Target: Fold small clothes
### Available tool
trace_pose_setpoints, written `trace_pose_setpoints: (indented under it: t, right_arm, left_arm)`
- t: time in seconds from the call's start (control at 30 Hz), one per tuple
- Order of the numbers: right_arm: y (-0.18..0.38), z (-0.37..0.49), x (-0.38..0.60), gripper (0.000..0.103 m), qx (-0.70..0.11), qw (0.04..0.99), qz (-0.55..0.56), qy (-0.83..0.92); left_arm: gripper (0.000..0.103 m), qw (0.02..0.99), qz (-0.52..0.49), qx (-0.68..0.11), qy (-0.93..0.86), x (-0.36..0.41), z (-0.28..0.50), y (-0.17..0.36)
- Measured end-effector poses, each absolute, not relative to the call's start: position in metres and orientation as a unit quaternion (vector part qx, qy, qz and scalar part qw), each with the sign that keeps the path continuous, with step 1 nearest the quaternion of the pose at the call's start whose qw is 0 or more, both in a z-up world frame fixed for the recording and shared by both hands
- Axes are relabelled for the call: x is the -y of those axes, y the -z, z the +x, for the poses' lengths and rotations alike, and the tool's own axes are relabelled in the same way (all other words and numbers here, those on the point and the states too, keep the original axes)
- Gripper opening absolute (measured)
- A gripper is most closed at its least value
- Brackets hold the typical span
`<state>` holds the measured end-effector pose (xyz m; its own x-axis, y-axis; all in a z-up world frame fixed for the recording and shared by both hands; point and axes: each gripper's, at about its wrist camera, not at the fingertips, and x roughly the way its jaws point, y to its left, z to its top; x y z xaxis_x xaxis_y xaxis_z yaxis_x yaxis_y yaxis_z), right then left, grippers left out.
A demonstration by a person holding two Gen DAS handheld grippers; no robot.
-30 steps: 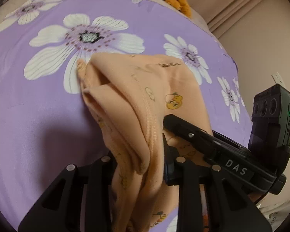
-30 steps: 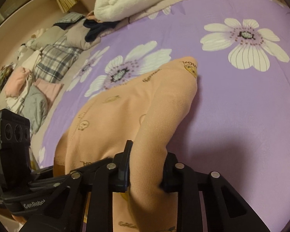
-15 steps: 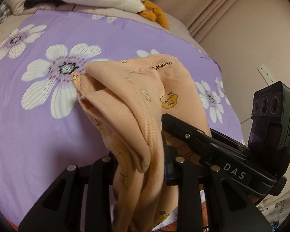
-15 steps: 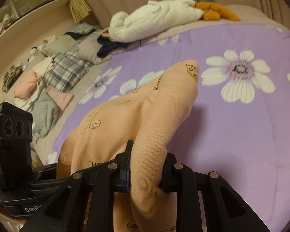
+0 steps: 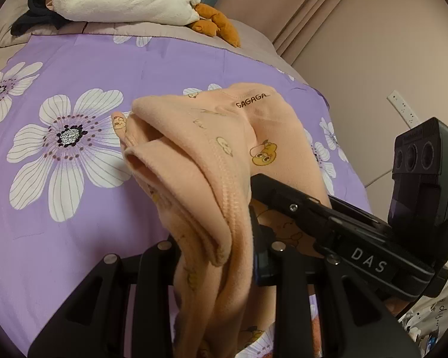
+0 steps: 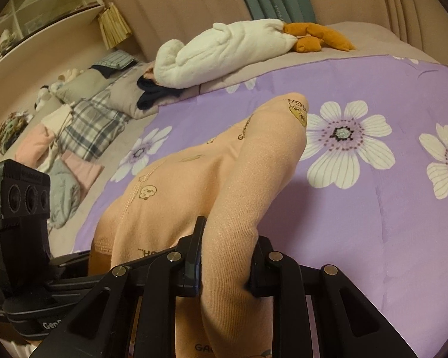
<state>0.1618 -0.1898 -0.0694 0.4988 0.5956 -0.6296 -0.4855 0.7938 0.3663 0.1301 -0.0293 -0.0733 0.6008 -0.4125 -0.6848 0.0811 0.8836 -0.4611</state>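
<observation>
While both claws pinch the peach garment [image 5: 212, 161] above the purple floral sheet [image 5: 74, 223], left gripper [image 5: 224, 256] and right gripper [image 6: 224, 256] clamped on bunched folds, uneven lowering could crease it or slip layers.

Peach garment [image 5: 212, 161] lower part cut off at frame bottom, pinched fabric hidden inside left gripper [image 5: 221, 265]

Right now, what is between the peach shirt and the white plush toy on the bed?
Only bare purple flowered sheet lies between the peach shirt and the white plush toy, seen in the right wrist view.
</observation>
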Motion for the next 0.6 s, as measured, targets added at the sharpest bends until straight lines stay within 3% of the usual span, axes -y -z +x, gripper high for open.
trace_pose_setpoints:
  t: [0.6]
  right_arm:
    - [0.133, 0.202, 0.168, 0.025, -0.471, 0.829, 0.058, -0.297]
  left_arm:
    - [0.029, 0.831, -0.231, -0.497, 0.1, 0.007, 0.167, 0.152]
